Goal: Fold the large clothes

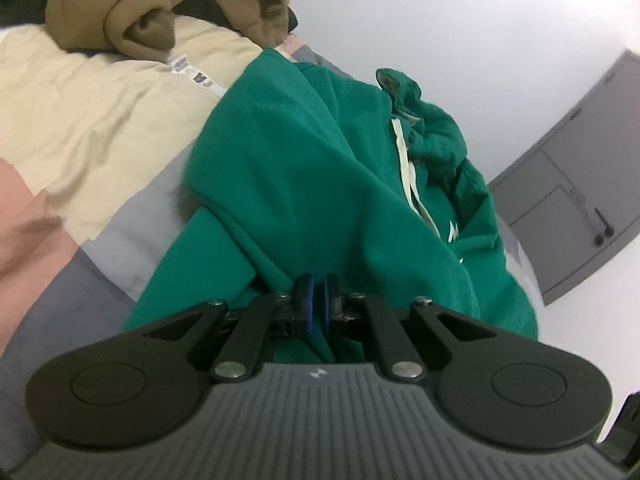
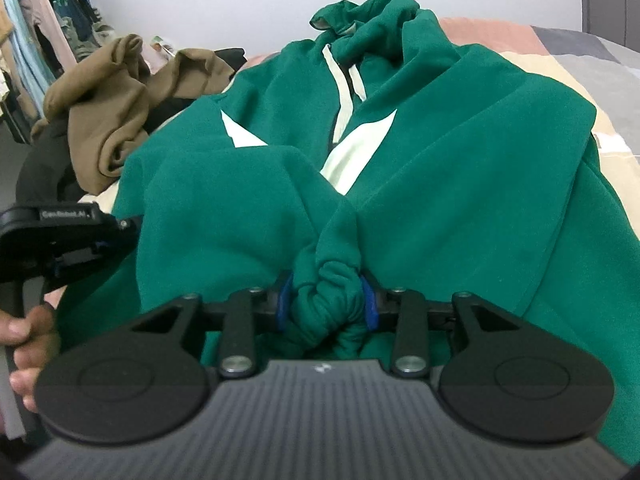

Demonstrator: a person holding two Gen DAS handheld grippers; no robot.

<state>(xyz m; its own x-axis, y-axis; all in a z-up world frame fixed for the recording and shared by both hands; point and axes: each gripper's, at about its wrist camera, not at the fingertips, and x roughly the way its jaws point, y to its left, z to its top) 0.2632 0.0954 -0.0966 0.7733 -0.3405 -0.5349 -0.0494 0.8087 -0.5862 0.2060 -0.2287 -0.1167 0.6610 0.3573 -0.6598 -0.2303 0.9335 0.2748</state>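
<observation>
— Grip first: what is held at the near edge?

— Bunched green fleece is clamped between the blue pads [image 2: 285,300] of the right gripper [image 2: 326,300], whose jaws are spread only as far as the wad of cloth allows. A thin fold of the same cloth is pinched by the left gripper [image 1: 318,304], its pads drawn almost together. In the right wrist view the left gripper [image 2: 76,240] is seen at the left margin, beside the garment's near corner, with the left hand [image 2: 28,344] wrapped round its handle.

— And how is the garment laid?

— The large green hooded sweatshirt [image 2: 440,184] is spread on the patchwork bedcover of cream, pink and grey panels [image 1: 100,120]. Its long axis runs away from both grippers: hem nearest, hood [image 2: 376,20] farthest, pointed towards the pale wall. Both sleeves are folded inwards across the chest, so that a pale printed panel [image 2: 352,152] is shown only in a gap between them. Two white drawstrings [image 2: 344,92] are laid down the middle from the hood.

— Beyond it?

— A crumpled brown garment [image 2: 116,120] is heaped to the left of the hood, near the sweatshirt; whether they touch cannot be told. A grey cabinet [image 1: 580,160] is seen farther back in the left wrist view.
</observation>
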